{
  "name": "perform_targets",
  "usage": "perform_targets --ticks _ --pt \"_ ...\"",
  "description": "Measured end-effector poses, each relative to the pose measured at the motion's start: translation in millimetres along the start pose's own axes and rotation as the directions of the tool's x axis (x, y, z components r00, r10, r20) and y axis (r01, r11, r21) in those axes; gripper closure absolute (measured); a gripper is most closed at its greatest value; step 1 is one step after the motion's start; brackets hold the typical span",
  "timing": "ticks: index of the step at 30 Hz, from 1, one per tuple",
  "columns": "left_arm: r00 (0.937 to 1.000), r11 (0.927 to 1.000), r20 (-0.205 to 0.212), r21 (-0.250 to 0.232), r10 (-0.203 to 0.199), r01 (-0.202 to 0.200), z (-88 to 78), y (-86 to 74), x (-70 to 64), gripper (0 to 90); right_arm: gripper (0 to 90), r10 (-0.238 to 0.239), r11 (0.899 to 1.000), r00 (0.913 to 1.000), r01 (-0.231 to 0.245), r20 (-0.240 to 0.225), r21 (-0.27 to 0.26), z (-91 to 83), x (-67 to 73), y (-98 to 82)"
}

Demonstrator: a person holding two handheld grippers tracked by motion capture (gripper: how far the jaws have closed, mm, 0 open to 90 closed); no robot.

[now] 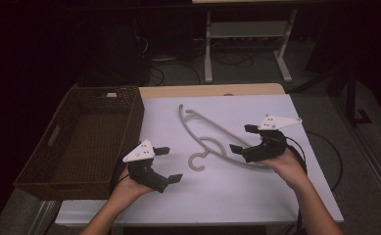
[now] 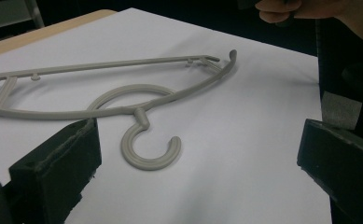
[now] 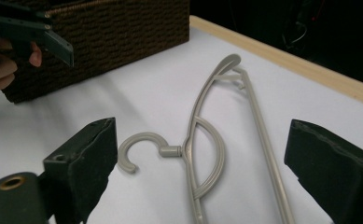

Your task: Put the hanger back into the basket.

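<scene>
A grey plastic hanger [image 1: 212, 131] lies flat on the white table cover [image 1: 256, 196], its hook [image 1: 197, 161] pointing toward the near side. My left gripper [image 1: 170, 164] hovers open just left of the hook, nothing between its jaws. My right gripper [image 1: 242, 138] is open too, over the hanger's right end, and holds nothing. In the left gripper view the hook [image 2: 146, 161] lies between the wide-apart jaws of the left gripper [image 2: 198, 140]. In the right gripper view the hanger [image 3: 194, 121] runs away between the jaws of the right gripper [image 3: 202, 128].
A dark brown woven basket [image 1: 131, 127] stands on the table's left side, with nothing in it; its wall [image 3: 104, 42] is seen in the right gripper view. A tan table edge [image 1: 207, 90] borders the far side. Beyond it, metal table legs [image 1: 208, 49] and cables sit on the floor.
</scene>
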State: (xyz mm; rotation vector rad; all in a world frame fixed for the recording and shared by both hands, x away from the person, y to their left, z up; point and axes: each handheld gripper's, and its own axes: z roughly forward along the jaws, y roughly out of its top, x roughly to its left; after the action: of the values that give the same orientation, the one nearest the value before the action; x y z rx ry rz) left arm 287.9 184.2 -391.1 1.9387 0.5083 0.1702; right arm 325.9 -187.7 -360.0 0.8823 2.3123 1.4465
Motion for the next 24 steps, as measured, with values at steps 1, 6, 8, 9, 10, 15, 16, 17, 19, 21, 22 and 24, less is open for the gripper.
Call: perform_targets --ticks 1,6,8,9,10,15,16,17,19,21,22,24 --pt "1.0000 1.0000 0.000 0.002 0.002 -0.002 0.2 -0.4 0.1 0.0 11.2 -0.003 1.000 1.0000 0.003 0.000 0.007 2.4 -0.5 -0.3" --pt "1.0000 1.0000 0.004 0.005 0.003 -0.003 1.4 -1.1 1.0 0.0 15.1 -0.002 0.998 0.9995 0.004 -0.030 0.067 14.9 -3.1 -1.3" --pt "1.0000 1.0000 0.005 0.005 0.002 -0.002 1.6 -1.2 1.2 0.0 17.0 -0.004 0.996 0.9992 0.008 -0.040 0.094 20.4 -4.3 -2.2" --pt "1.0000 1.0000 0.005 0.006 0.003 -0.003 1.7 -1.2 1.5 0.0 17.0 -0.004 0.996 0.9992 0.008 -0.040 0.094 20.4 -4.3 -2.2" --pt "1.0000 1.0000 0.005 0.005 0.000 0.000 1.9 -1.3 1.4 0.0 17.0 -0.004 0.994 0.9987 0.010 -0.051 0.107 22.4 -4.9 -2.6" --pt "1.0000 1.0000 0.008 0.005 -0.002 0.002 2.6 -1.2 0.5 0.0 20.8 -0.008 0.989 0.9984 0.016 -0.056 0.150 31.9 -8.9 -2.5" --pt "1.0000 1.0000 0.008 0.007 0.001 -0.001 2.7 -1.1 0.4 0.0 21.3 -0.005 0.988 0.9984 0.014 -0.056 0.154 33.3 -9.6 -2.5" --pt "1.0000 1.0000 0.009 0.007 -0.001 0.001 2.7 -1.2 0.4 0.0 22.8 -0.008 0.986 0.9985 0.017 -0.055 0.165 36.1 -11.2 -2.9" --pt "1.0000 1.0000 0.008 0.005 -0.004 0.004 2.9 -1.3 0.6 0.0 23.4 -0.008 0.983 0.9986 0.018 -0.053 0.181 39.6 -12.7 -3.5" --pt "1.0000 1.0000 0.008 0.003 -0.006 0.006 2.5 -1.4 1.1 0.0 25.9 -0.020 0.979 0.9982 0.031 -0.056 0.200 45.9 -16.7 -5.3" --pt "1.0000 1.0000 0.008 0.004 -0.005 0.005 2.0 -1.7 1.9 0.0 26.5 -0.013 0.977 0.9985 0.024 -0.054 0.210 48.3 -17.4 -5.8" --pt "1.0000 1.0000 0.009 0.006 -0.004 0.004 2.1 -1.8 1.8 0.0 27.0 -0.011 0.975 0.9986 0.022 -0.051 0.221 49.9 -18.1 -6.3"
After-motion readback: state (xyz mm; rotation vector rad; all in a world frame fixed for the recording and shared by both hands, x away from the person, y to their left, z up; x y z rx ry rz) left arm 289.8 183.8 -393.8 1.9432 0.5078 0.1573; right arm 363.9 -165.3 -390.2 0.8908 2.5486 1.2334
